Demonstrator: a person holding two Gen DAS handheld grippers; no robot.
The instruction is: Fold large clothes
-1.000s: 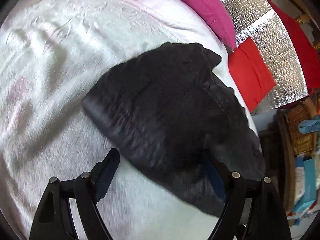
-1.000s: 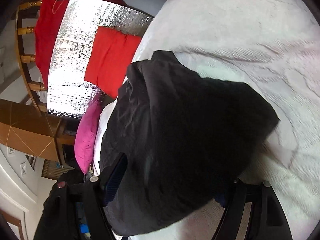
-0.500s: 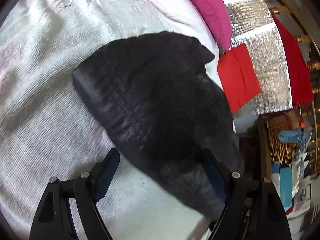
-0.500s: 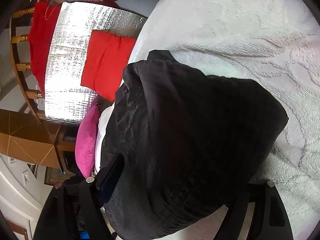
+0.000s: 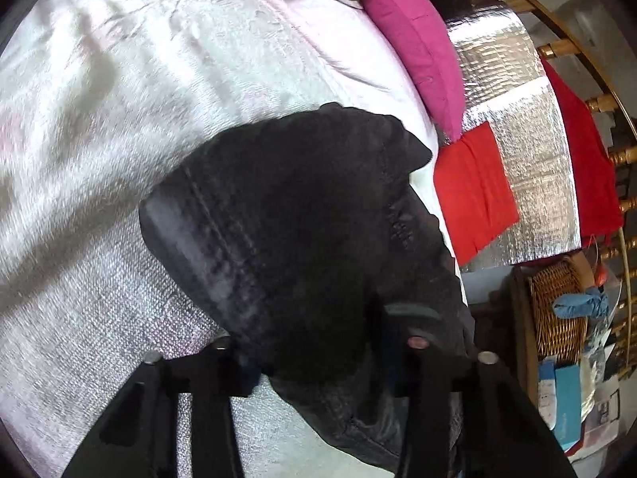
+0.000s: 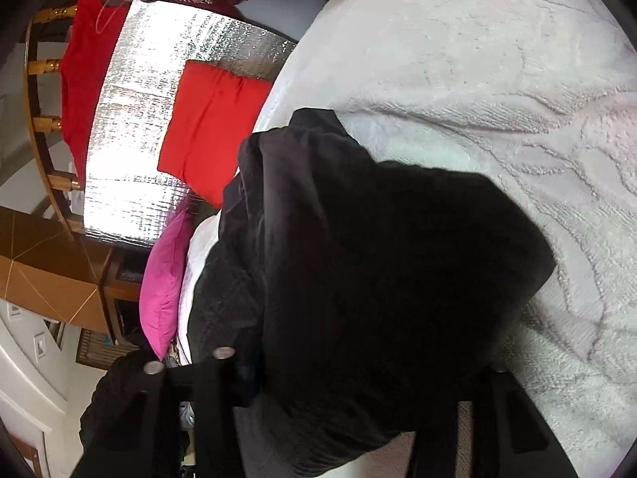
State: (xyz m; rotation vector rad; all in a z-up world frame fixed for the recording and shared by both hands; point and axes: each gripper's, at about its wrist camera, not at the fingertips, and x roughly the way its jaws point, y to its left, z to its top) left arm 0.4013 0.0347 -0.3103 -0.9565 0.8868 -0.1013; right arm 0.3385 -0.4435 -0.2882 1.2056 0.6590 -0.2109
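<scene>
A black garment (image 5: 302, 215) lies folded in a thick bundle on the white bed cover (image 5: 119, 119). In the left wrist view my left gripper (image 5: 318, 358) has its two fingers close together around the near edge of the garment, and the cloth bunches between them and hides the pads. In the right wrist view the same garment (image 6: 378, 271) fills the middle. My right gripper (image 6: 358, 390) straddles its near edge with fingers wide apart, the cloth draped over them and hiding the tips.
A pink pillow (image 5: 414, 40) lies at the bed's far edge. A red cushion (image 5: 473, 191) leans on a silver foil panel (image 5: 529, 127) beside the bed. A wicker basket (image 5: 557, 310) and a wooden rail (image 5: 577, 44) stand beyond. The bed edge runs by the garment's right side.
My left gripper has narrowed from wide open onto the garment's near edge. Both grippers have moved in closer, and the cloth now covers their fingers.
</scene>
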